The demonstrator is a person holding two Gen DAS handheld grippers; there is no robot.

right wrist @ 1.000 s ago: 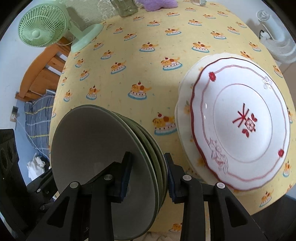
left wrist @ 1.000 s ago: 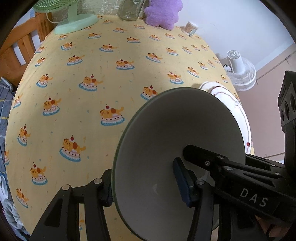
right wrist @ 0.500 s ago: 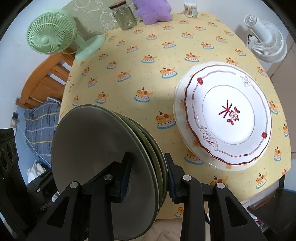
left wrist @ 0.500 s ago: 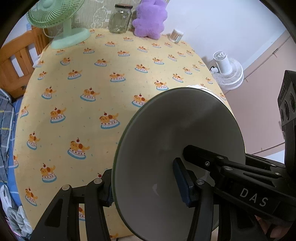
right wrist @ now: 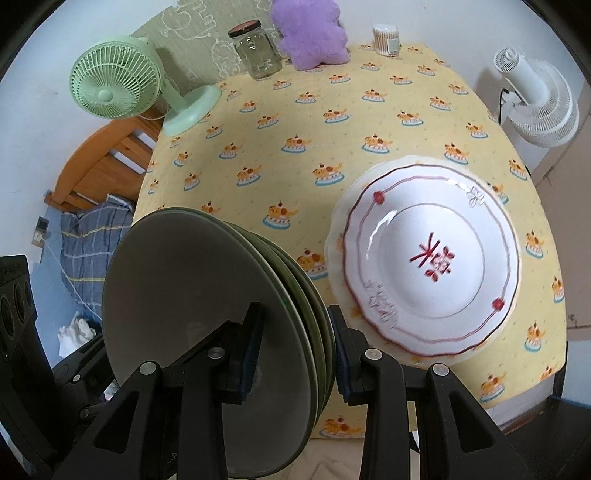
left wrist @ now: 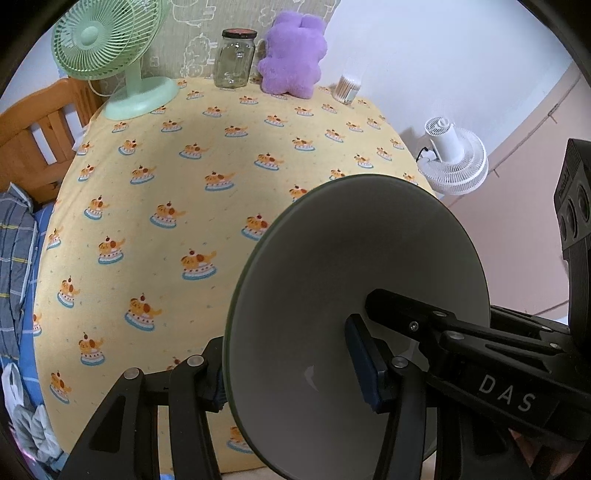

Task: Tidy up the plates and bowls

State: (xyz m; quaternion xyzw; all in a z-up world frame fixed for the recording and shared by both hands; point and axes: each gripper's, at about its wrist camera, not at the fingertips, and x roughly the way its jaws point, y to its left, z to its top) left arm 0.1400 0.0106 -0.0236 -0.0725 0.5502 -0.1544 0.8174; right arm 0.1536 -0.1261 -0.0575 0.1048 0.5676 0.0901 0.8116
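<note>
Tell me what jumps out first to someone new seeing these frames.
The stack of grey-green plates held on edge, clamped by both the right gripper and the left gripper, fills the near foreground. Next, the white red-trimmed plate lying flat on the yellow cake-print tablecloth at the table's right edge. At the far end stand a green fan, jar and purple plush.

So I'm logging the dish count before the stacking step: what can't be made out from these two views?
- Number of green plates in the stack: right wrist view shows overlapping rims only; the front plate hides the rest.
- White plates: missing from the left wrist view, covered by the green stack.
- What lies beneath the red-patterned plate: only a pale rim shows.
- Left hand-held gripper: one finger sits behind the stack.
- Near table edge: cut off by both hand-held grippers.
</note>
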